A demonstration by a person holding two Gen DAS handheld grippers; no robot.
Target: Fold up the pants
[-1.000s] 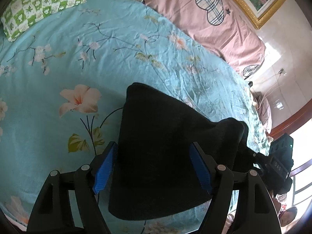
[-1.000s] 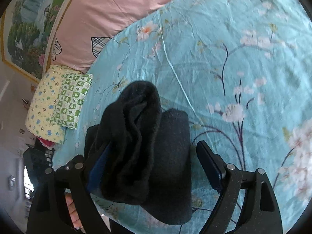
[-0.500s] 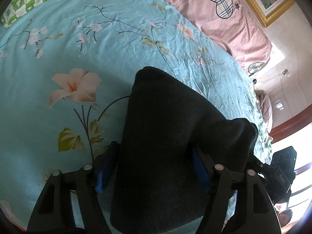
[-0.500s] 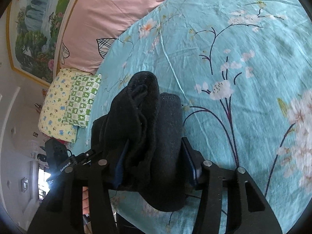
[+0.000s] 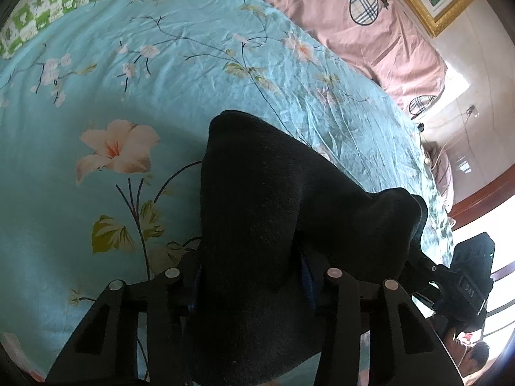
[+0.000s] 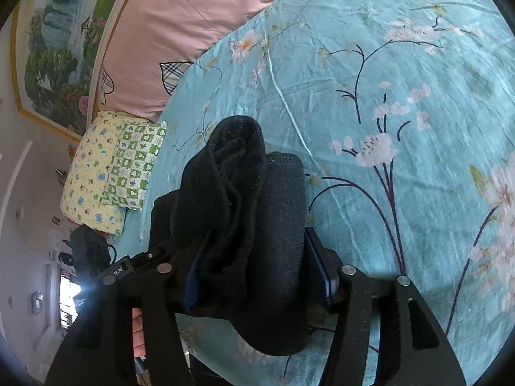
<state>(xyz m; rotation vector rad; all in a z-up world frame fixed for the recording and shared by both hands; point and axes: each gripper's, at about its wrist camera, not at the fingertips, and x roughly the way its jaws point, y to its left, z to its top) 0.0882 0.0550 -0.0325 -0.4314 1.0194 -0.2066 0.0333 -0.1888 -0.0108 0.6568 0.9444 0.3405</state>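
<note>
Left hand-held gripper (image 5: 251, 276) closing around black pants (image 5: 257, 212); right opening.

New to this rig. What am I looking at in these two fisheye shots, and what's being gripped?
No robot arm: a person carries a two-finger gripper in each hand, each with a fisheye camera looking along its fingers.

In the left wrist view, the left gripper is closing on the dark pants.

In the right wrist view, the right gripper has the bunched pants between its blue pads; its jaws are opening slightly.

Underneath is a turquoise floral bedsheet, with a pink duvet and a green checked pillow beyond.
</note>
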